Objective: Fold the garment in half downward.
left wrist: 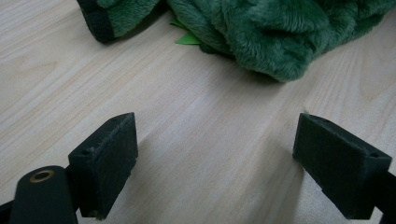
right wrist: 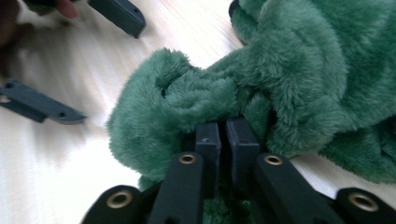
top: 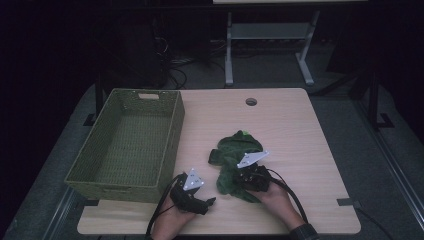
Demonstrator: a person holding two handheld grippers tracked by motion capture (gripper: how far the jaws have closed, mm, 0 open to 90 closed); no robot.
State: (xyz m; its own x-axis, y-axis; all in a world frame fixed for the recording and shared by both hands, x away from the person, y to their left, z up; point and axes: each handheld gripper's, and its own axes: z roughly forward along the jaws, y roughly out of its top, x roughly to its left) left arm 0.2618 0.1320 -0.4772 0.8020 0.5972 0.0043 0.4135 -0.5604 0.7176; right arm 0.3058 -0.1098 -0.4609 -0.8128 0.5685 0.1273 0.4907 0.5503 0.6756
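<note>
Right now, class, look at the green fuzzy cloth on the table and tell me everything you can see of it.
The green fuzzy cloth is soft, plush and deep green, with a dark edge band and a small bright green tag. It lies crumpled in folds on the wooden table, right of the woven basket. The right gripper is shut on a fold at its near edge. The left gripper stands open just short of it, not touching.

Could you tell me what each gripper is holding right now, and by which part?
The right gripper is shut on a fold of the green plush cloth at its near edge. The left gripper is open above the bare table, holding nothing.
</note>
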